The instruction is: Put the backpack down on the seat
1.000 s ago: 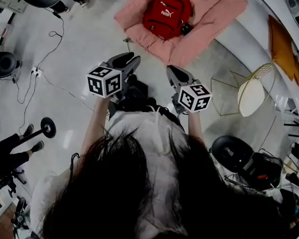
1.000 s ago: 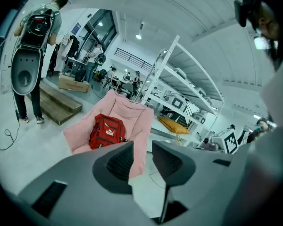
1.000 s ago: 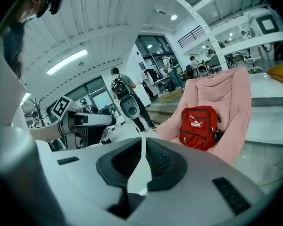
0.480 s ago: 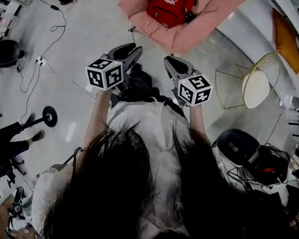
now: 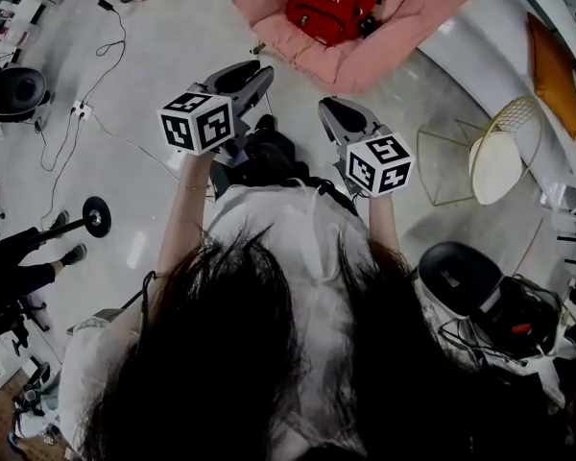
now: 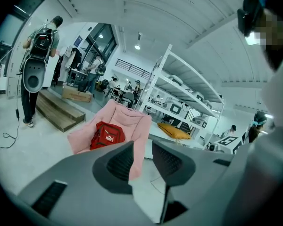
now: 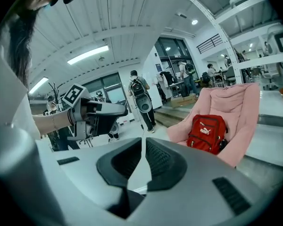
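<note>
Since the red backpack (image 5: 331, 3) already sits on the pink seat (image 5: 422, 8), well apart from both grippers, I judge the step ends best by leaving it alone; on the left gripper (image 6: 142, 147) the jaws stand narrowly apart and empty, on the right gripper (image 7: 143, 142) almost together, holding nothing

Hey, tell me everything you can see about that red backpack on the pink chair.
The backpack is red, looks like soft fabric, and has a white logo on its front and dark zip lines around the pockets. It sits upright on the pink chair, its back leaning against the padded backrest and its front facing out. Its straps are hidden. A small dark thing lies against its lower corner; I cannot tell what it is. Nothing grips the backpack.
</note>
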Demonstrator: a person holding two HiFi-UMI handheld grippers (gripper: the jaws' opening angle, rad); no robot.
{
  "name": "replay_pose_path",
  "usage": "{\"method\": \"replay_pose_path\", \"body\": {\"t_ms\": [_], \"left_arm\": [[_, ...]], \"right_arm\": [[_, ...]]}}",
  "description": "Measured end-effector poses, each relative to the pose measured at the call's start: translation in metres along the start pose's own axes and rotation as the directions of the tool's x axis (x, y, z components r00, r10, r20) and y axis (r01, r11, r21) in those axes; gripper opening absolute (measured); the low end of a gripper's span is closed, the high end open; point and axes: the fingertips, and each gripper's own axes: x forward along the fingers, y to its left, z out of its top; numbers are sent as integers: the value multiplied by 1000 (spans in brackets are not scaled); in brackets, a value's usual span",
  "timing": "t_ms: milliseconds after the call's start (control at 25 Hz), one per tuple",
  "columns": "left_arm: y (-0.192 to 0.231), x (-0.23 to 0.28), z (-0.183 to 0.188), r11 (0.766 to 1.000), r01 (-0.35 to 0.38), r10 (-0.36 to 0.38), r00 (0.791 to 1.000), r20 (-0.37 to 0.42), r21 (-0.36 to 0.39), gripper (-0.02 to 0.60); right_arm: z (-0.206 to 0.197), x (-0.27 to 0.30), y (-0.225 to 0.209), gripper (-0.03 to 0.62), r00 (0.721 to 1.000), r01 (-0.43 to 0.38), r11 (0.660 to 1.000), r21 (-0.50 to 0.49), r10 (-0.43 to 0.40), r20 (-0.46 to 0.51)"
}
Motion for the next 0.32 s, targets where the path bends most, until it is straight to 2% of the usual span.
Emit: {"method": "replay_pose_path", "body": {"t_ms": [320], "left_arm": [[33, 1, 37, 999, -43, 42, 998, 51, 8, 135]], "right_arm": [[3, 8, -7, 41, 1000, 14, 1000, -2, -14, -7]]}}
